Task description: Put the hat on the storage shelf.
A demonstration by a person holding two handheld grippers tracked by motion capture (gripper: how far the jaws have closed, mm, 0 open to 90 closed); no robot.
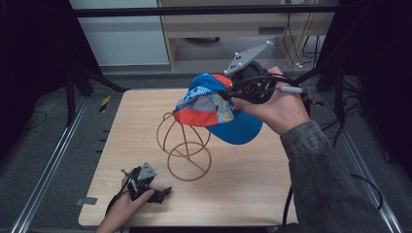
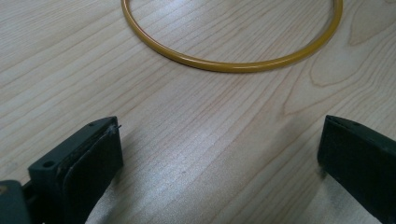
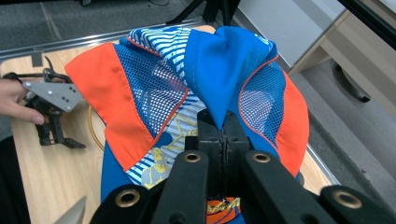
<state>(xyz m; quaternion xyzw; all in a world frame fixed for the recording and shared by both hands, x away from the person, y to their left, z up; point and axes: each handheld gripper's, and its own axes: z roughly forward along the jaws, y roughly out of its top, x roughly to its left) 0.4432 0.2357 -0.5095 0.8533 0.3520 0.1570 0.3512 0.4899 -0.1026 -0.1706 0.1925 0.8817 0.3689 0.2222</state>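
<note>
1 cap [image 1: 214,104], pinched by the closed right gripper [image 1: 232,93], is hanging just above-right of the wire stand [image 1: 187,145]; the open left gripper [image 1: 164,193] is idling lower-left.

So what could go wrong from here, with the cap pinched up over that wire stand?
The right gripper pinches only a fold of the cap's blue crown fabric, so the cap could slip free or hang lopsided as it comes down.

The wire stand looks light and nothing steadies it; the left gripper rests open on the table, apart from the base ring. A nudge from the brim might tip or shift the stand.
</note>
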